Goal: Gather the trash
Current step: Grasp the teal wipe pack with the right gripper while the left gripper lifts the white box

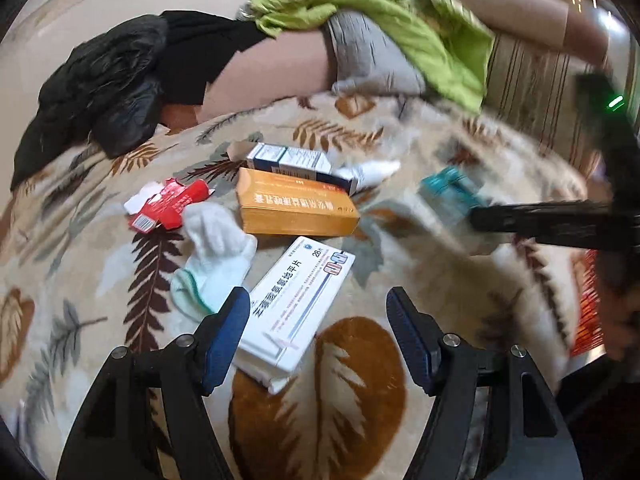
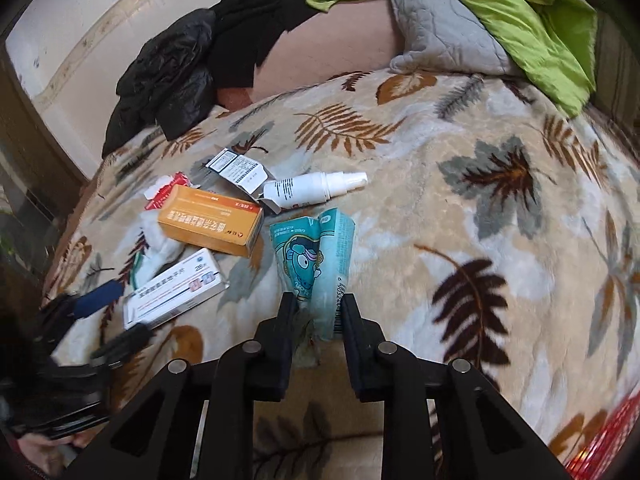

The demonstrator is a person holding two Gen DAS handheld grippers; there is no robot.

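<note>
Trash lies on a leaf-patterned blanket (image 2: 480, 200). My left gripper (image 1: 316, 300) is open and straddles the near end of a white medicine box (image 1: 300, 292), its left finger at the box's edge. Beyond it lie an orange box (image 1: 296, 208), a torn red carton (image 1: 168, 204), a white sock (image 1: 216, 248), a blue-and-white box (image 1: 288, 162) and a white spray bottle (image 2: 312, 188). My right gripper (image 2: 318, 300) is shut on the near end of a crumpled teal packet (image 2: 316, 248). In the left wrist view that packet (image 1: 452, 192) is blurred at the right gripper's tips.
A black jacket (image 2: 168, 80) is heaped at the blanket's far left. A green cloth (image 1: 400, 20) and a grey quilted pillow (image 2: 440, 32) lie at the far right. Something red (image 2: 608, 440) shows at the near right edge. A pale wall stands behind.
</note>
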